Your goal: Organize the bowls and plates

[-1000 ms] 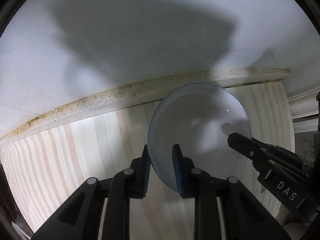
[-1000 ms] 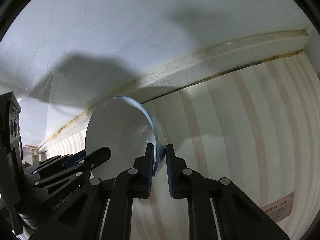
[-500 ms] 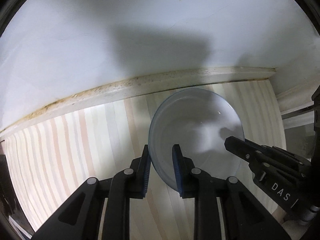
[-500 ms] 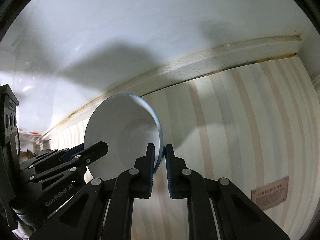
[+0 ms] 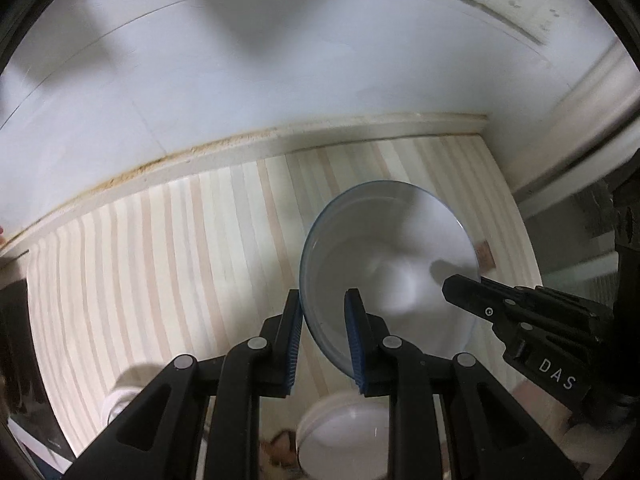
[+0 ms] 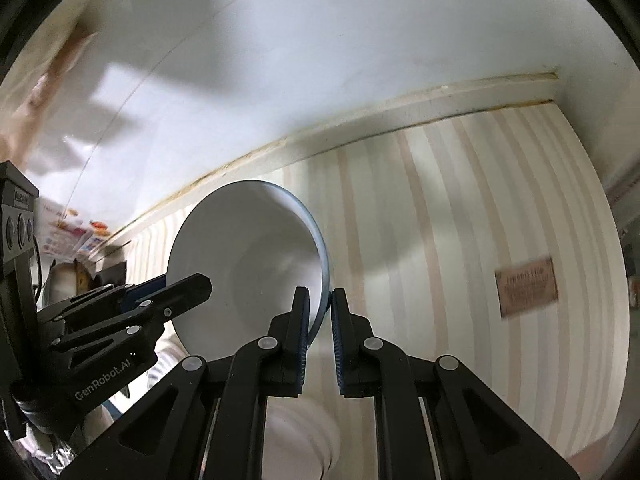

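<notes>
White ceramic with a thin blue rim, that's the bowl (image 5: pixel 390 264), and it's up in the air with both grippers pinching it from opposite sides. Nearest the left camera, the left gripper (image 5: pixel 323 328) has its blue-padded fingers (image 5: pixel 295 334) clamped on the bowl's left rim, one pad inside and one outside. From the right camera, the right gripper (image 6: pixel 320 322) has its fingers nearly together on the bowl's right rim, so the wall is nipped between them. The bowl is tipped, its open mouth facing the left camera and turned away from the right side. Neither hand is really nearer, they share it, so I'd guess whatever comes next depends on keeping both rim grips level while it goes down. Right below, close in, there's a white stack of dishes (image 5: pixel 344 428), which looks like the likely landing spot, just under the bowl. Further out is the striped cream mat (image 5: pixel 168 272) on the bench, carrying a small brown label (image 6: pixel 526 286) too blurred to read. Readable writing: "DAS" on the right gripper's body in the left view, "GenRobot.AI" on the left one in the right view. At the back, a white wall (image 5: pixel 240 80).
</notes>
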`<state>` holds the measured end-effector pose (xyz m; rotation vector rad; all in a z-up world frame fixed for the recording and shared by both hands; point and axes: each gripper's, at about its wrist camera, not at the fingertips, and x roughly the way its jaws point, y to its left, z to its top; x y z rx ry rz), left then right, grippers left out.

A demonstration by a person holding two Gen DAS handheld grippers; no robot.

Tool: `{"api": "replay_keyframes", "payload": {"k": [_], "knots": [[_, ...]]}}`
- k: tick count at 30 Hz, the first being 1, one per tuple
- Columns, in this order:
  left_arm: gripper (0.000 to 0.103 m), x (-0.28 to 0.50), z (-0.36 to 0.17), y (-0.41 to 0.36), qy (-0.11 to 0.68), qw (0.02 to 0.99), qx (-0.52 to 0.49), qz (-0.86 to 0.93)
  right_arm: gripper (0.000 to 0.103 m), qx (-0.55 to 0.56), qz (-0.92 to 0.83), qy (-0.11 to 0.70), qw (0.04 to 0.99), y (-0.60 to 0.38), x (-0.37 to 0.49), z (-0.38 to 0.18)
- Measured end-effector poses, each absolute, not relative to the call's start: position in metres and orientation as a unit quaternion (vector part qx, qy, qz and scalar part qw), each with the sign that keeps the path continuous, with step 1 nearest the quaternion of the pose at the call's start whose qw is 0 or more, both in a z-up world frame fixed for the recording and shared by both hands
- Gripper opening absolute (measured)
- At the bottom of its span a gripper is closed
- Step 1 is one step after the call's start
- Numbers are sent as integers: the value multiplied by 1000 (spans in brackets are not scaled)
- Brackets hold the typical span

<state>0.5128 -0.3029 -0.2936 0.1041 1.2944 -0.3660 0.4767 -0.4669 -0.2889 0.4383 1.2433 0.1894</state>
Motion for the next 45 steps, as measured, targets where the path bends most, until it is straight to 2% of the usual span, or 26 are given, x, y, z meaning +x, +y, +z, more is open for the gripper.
{"api": "replay_keyframes", "payload": {"k": [9, 20, 45], "knots": [[19, 455, -292, -278, 608, 771, 44, -185, 13, 207, 90, 577, 785, -449, 398, -272], [19, 421, -322, -260, 640, 745, 52, -181, 12, 203, 94, 612, 758, -426, 346, -309], [19, 407, -355, -262, 655, 733, 72, -170, 13, 194, 96, 643, 734, -421, 337, -335]]}}
